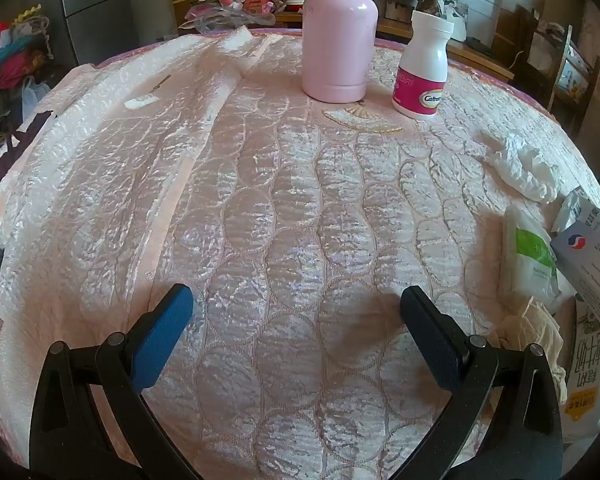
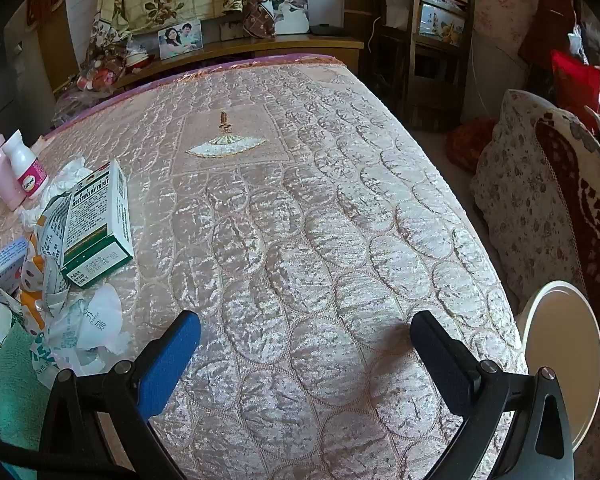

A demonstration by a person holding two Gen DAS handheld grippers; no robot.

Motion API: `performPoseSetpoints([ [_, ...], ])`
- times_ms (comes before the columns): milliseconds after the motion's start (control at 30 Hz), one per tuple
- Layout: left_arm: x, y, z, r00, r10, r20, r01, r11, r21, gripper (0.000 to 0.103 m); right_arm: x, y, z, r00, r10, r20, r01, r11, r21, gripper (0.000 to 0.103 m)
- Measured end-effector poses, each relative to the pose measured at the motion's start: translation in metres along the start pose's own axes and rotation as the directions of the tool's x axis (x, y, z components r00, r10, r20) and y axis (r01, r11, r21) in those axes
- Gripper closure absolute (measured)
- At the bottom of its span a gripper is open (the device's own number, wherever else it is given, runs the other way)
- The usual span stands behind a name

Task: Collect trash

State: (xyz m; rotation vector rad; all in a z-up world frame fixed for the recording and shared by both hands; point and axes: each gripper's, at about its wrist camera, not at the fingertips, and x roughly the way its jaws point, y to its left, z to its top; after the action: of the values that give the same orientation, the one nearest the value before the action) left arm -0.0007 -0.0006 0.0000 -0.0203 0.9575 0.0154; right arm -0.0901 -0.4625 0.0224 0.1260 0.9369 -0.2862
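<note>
Trash lies on a pink quilted mattress (image 1: 260, 220). In the left wrist view a crumpled white tissue (image 1: 524, 168), a green-and-white packet (image 1: 532, 256), a medicine box (image 1: 592, 252), a beige crumpled tissue (image 1: 532, 332) and a carton (image 1: 588, 364) sit at the right edge. My left gripper (image 1: 296, 312) hangs open over bare mattress, left of them. In the right wrist view a green-and-white box (image 2: 96, 224), torn wrappers (image 2: 44, 280) and a torn white packet (image 2: 88, 324) lie at the left. My right gripper (image 2: 304, 340) is open and empty, right of that pile.
A pink flask (image 1: 338, 36) and a white pill bottle (image 1: 422, 68) stand upright at the far side of the mattress. A white round bin (image 2: 560, 360) stands off the mattress's right edge, beside a patterned cushion (image 2: 540, 216). A wooden chair (image 2: 424, 40) is behind.
</note>
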Motion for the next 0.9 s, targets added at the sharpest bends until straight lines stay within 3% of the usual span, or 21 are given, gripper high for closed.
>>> performPoseSetpoints([
  [200,-0.015,-0.003,-0.013,0.999,-0.001,-0.037,0.001,1.0,0.006,0.001,0.0,0.0,0.0,1.0,0.0,0.0,0.0,1.0,0.0,0.0],
  [333,-0.043,-0.006,-0.025,1.0,-0.004,0.01,0.004,1.0,0.012,0.001,-0.001,0.0,-0.001,1.0,0.003,-0.003,-0.003,1.0,-0.001,0.0],
  [433,-0.071,-0.013,-0.032,0.998,-0.017,0.058,0.016,1.0,0.011,0.001,-0.003,0.001,0.0,0.997,0.03,-0.067,-0.033,0.999,-0.04,0.0],
  [533,-0.1,-0.021,-0.041,0.993,-0.038,0.11,0.034,0.999,0.03,0.001,-0.025,-0.007,-0.014,0.996,0.035,-0.078,-0.037,0.999,-0.033,0.001],
  [733,-0.154,-0.047,-0.056,0.974,-0.087,0.211,0.077,0.996,0.054,0.001,-0.103,0.002,-0.046,0.995,0.07,0.076,-0.069,0.998,-0.011,0.001],
  [900,-0.199,-0.072,-0.067,0.948,-0.146,0.283,0.13,0.989,0.075,0.001,-0.172,0.026,-0.053,0.969,0.115,0.22,-0.113,0.993,-0.025,0.001],
])
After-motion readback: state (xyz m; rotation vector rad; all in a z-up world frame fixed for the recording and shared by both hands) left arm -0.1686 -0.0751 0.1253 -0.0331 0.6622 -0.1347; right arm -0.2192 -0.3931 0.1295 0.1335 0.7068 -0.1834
